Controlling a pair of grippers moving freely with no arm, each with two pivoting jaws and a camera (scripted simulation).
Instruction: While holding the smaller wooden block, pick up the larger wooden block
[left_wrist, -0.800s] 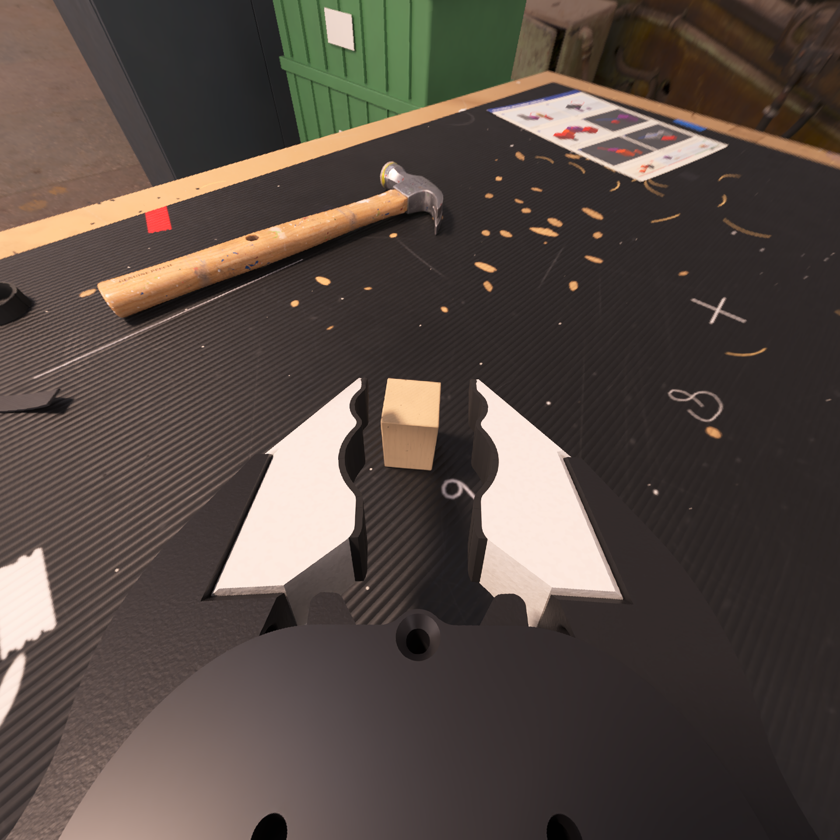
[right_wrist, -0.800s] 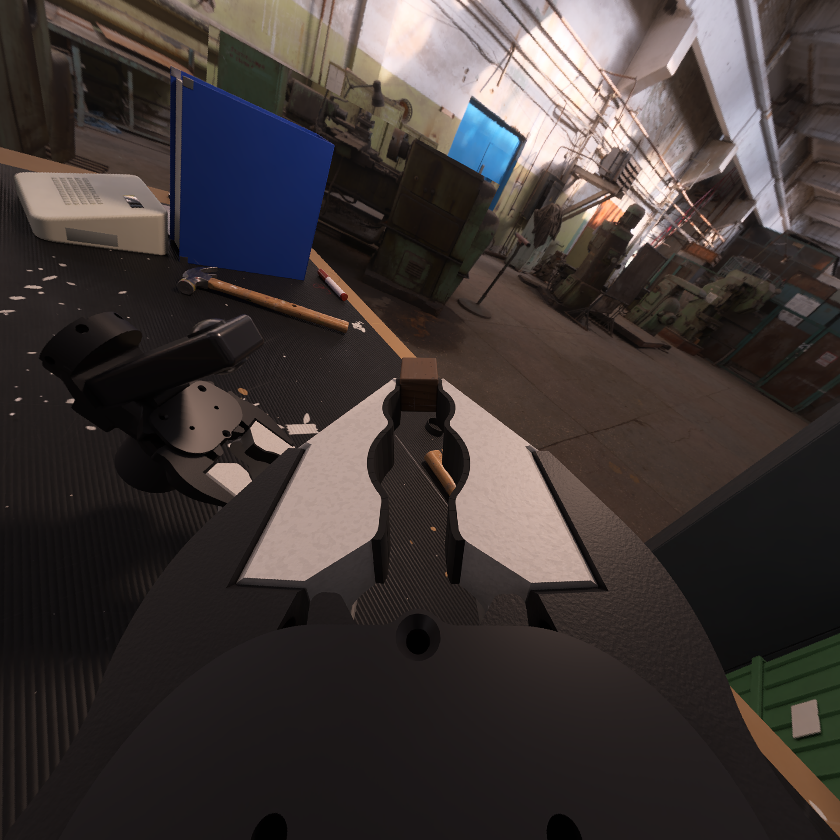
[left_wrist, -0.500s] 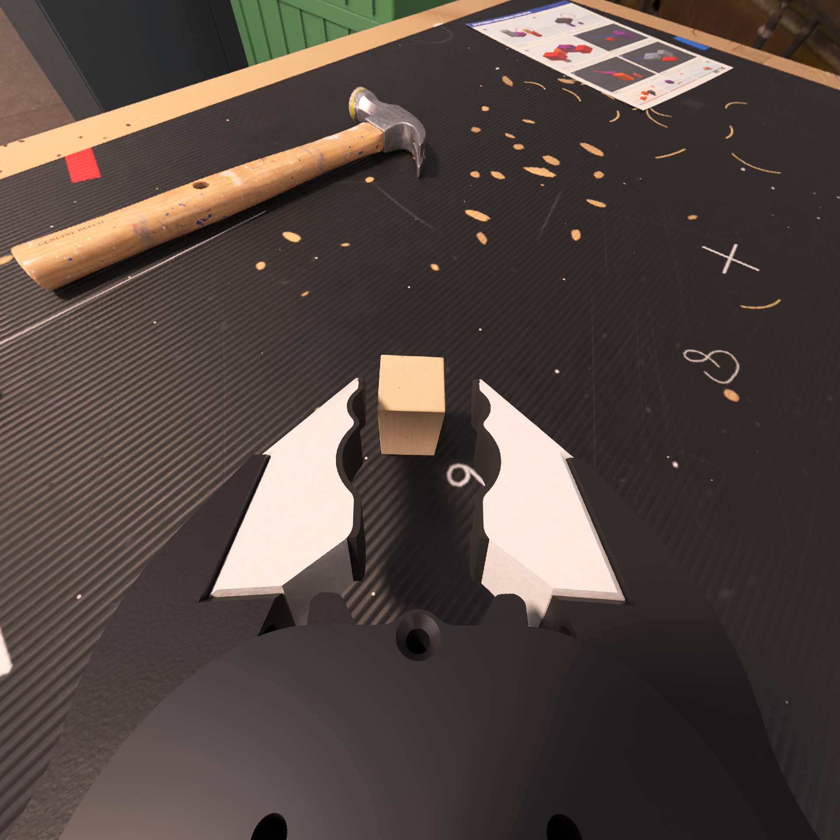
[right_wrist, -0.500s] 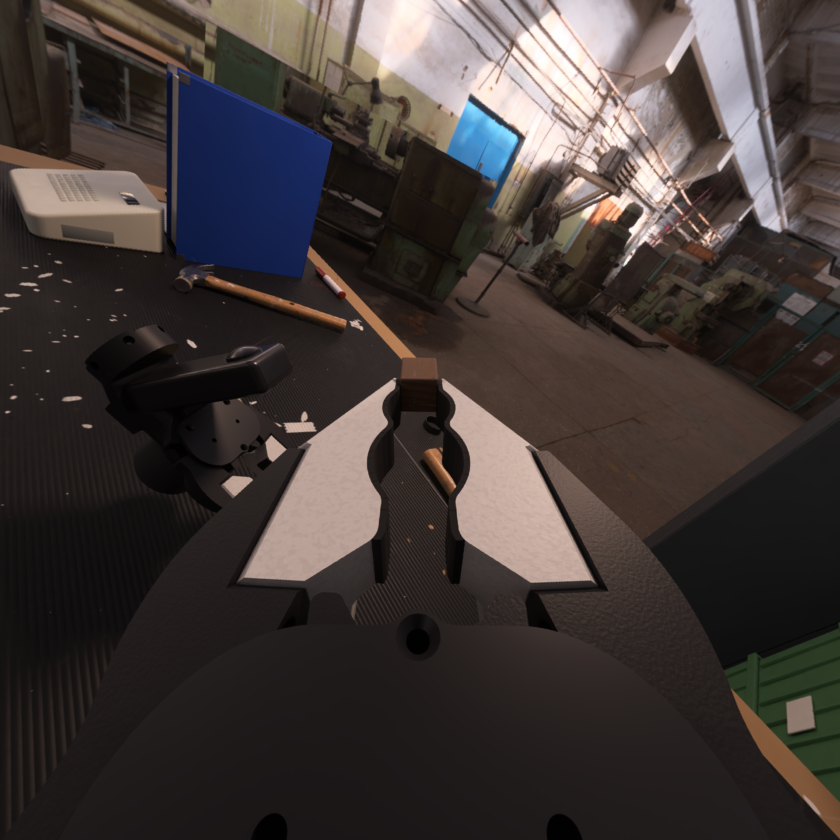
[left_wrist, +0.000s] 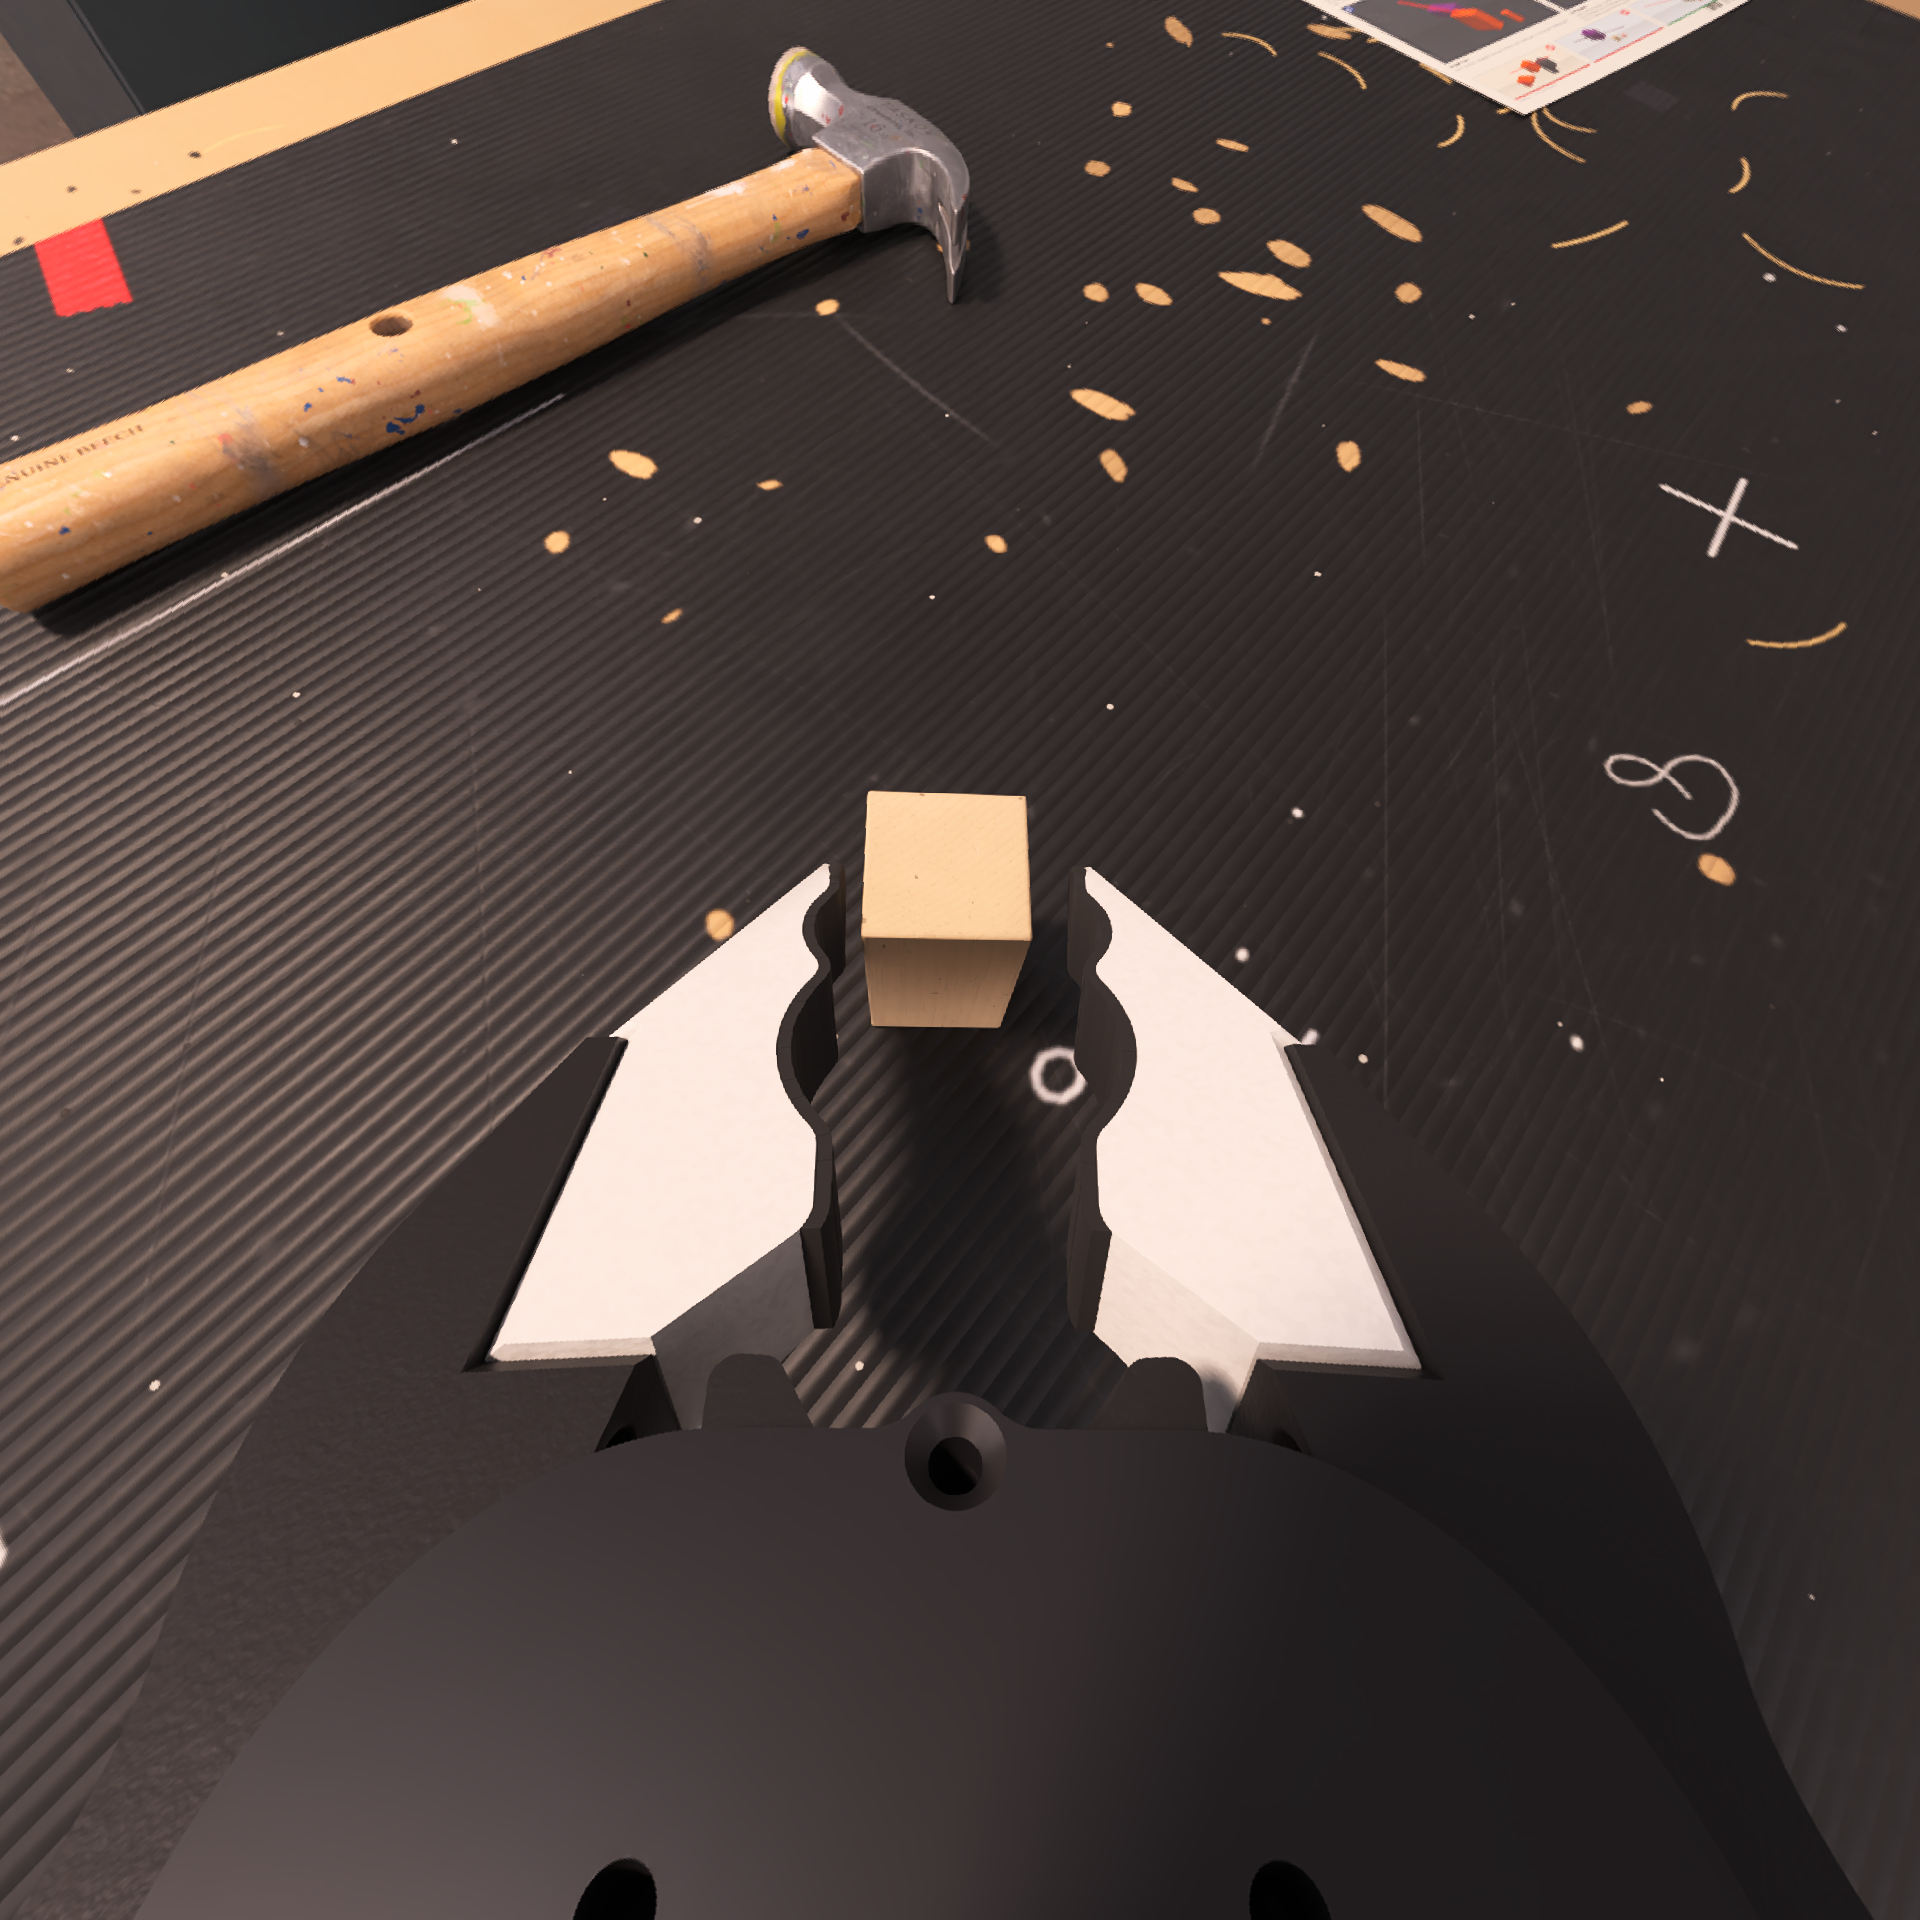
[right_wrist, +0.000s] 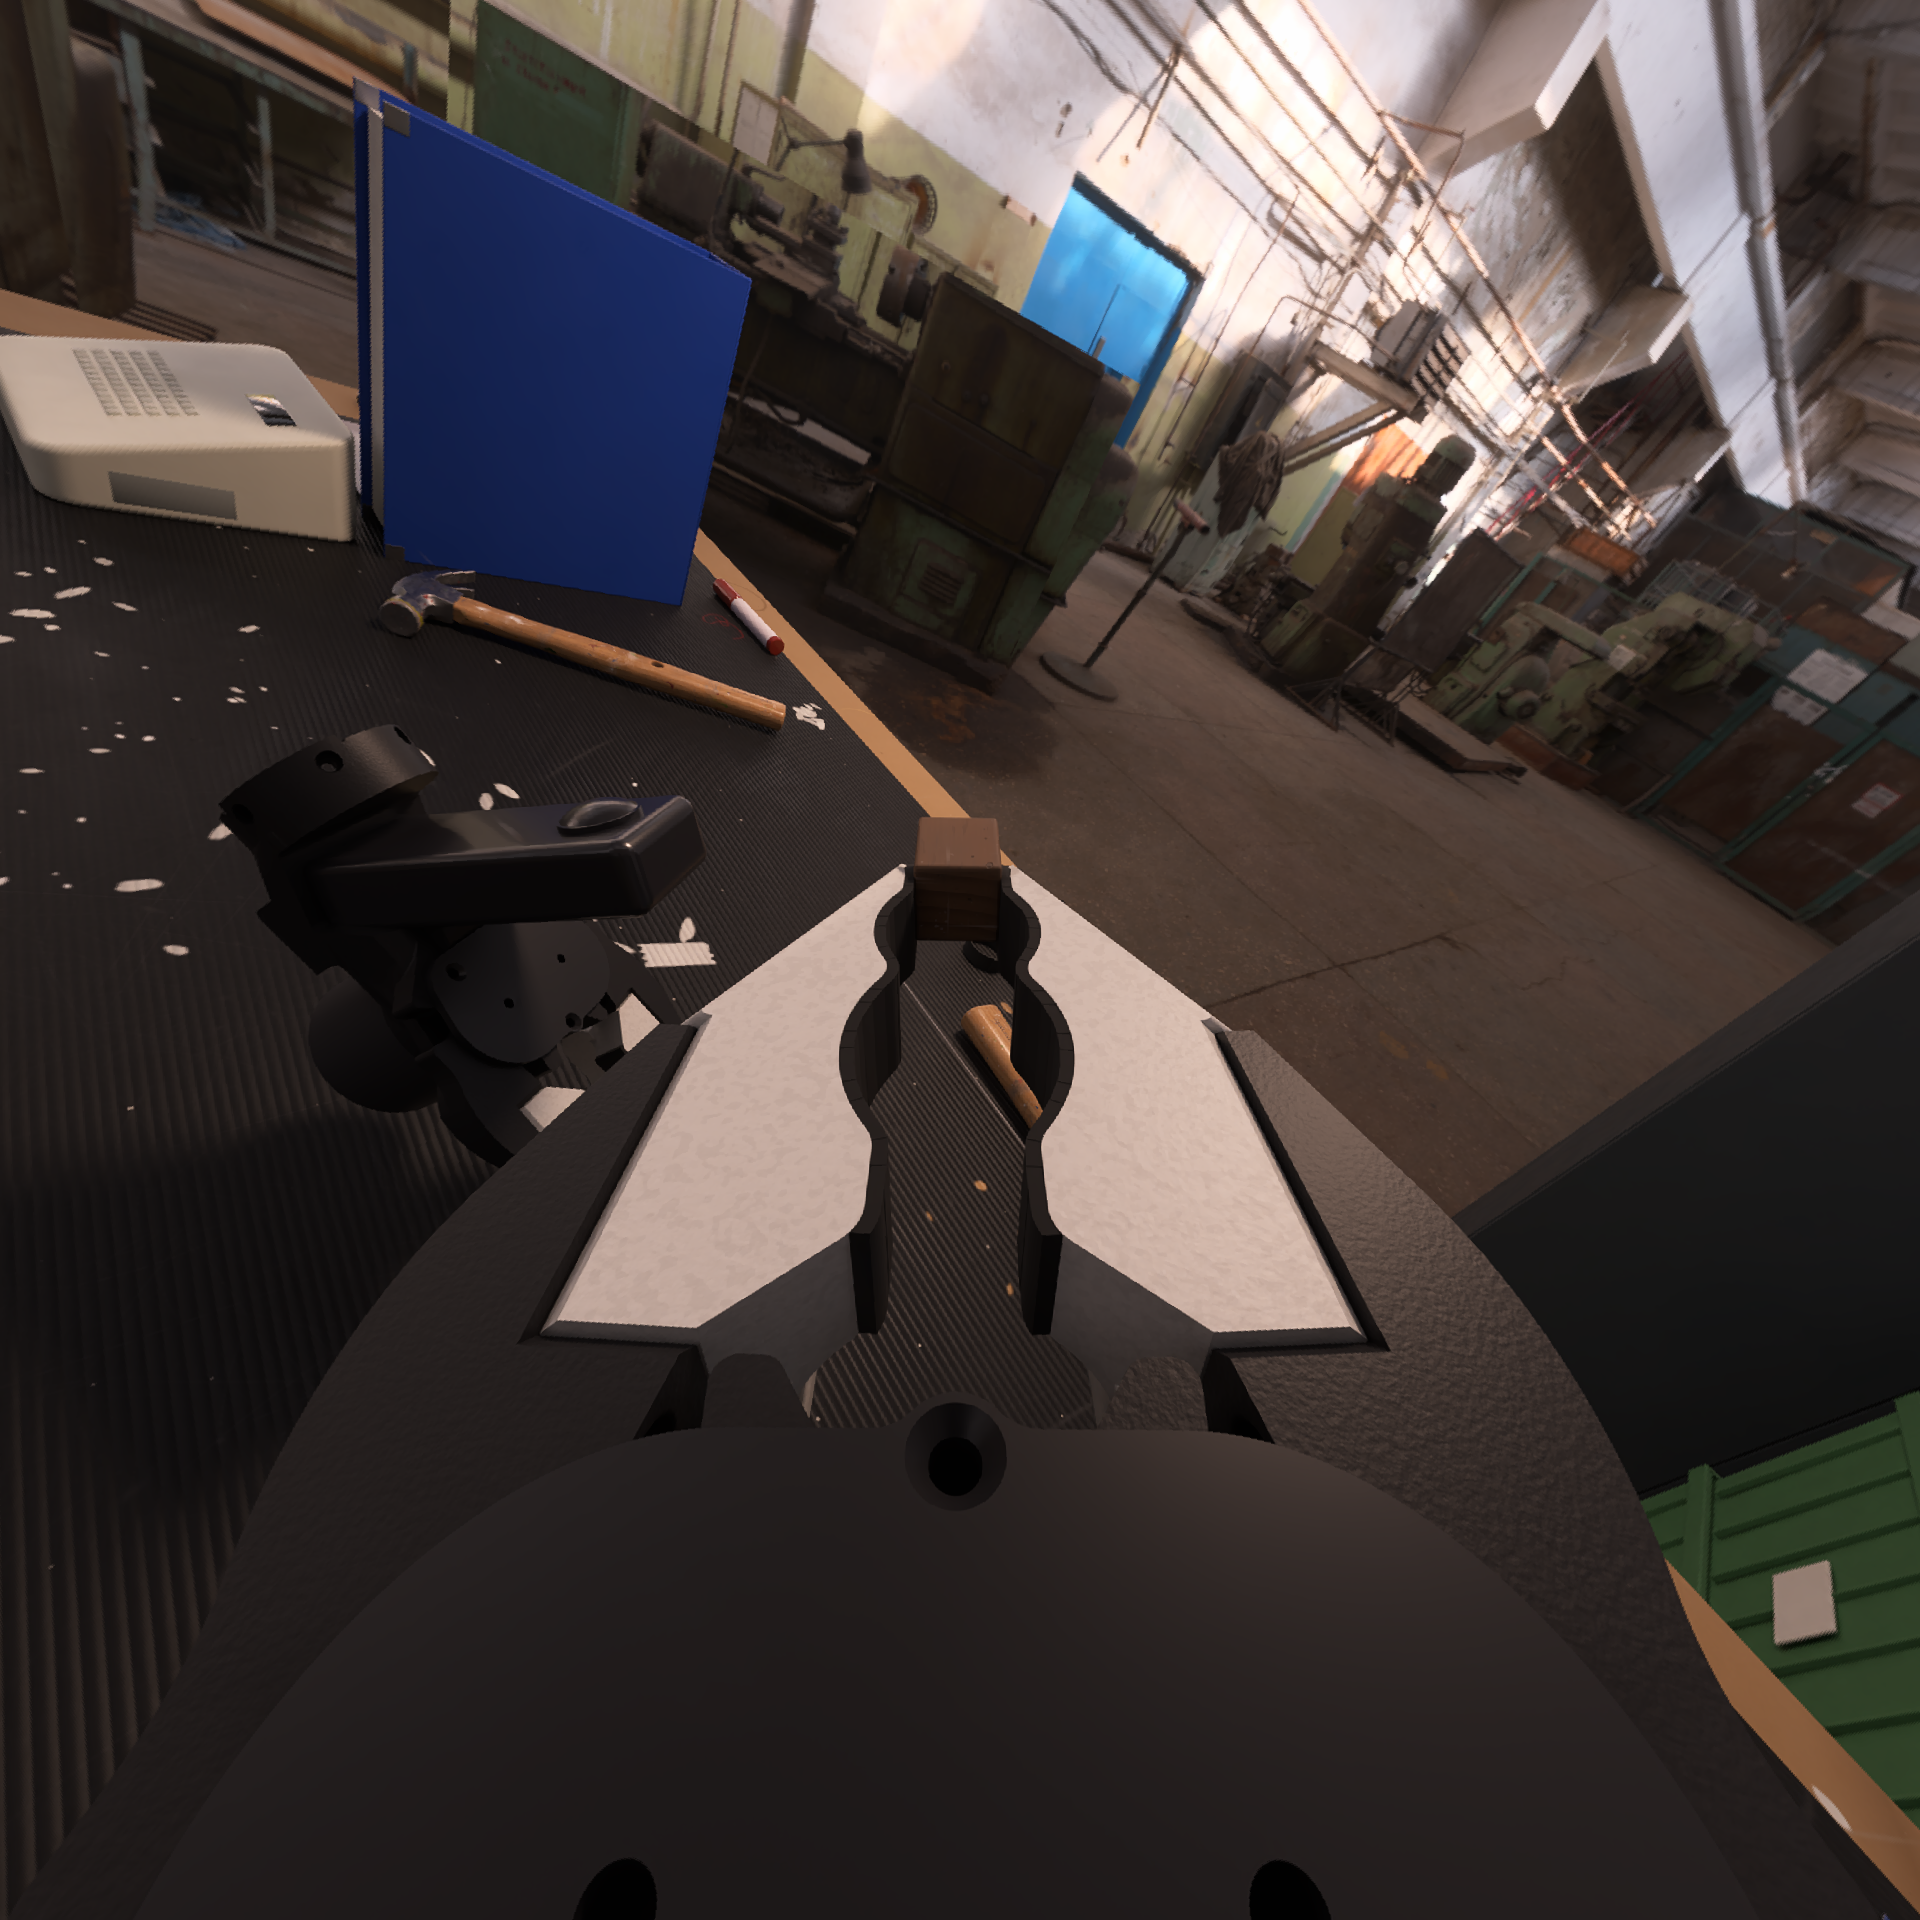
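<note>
The larger block (left_wrist: 945, 904), a pale wooden cube, stands on the black ribbed mat (left_wrist: 520, 935) in the left wrist view. My left gripper (left_wrist: 956, 883) is open, with the cube between its fingertips and a small gap on each side. My right gripper (right_wrist: 956, 904) is shut on the smaller block (right_wrist: 956, 868), a dark brown wooden cube, and holds it at its fingertips above the table near the wooden table edge (right_wrist: 883, 748). The left gripper's black body (right_wrist: 468, 883) shows low over the mat to the left in the right wrist view.
A hammer (left_wrist: 468, 322) lies on the mat beyond the pale cube, among wood chips. A printed sheet (left_wrist: 1538, 42) lies at the far right. In the right wrist view, a blue binder (right_wrist: 540, 353), a white box (right_wrist: 166, 436), a second hammer (right_wrist: 582, 655) and a red marker (right_wrist: 748, 618) are at the far end.
My left gripper has moved forward and tilted down, so the pale cube now sits between its fingertips. My right gripper holds the dark cube as before.
</note>
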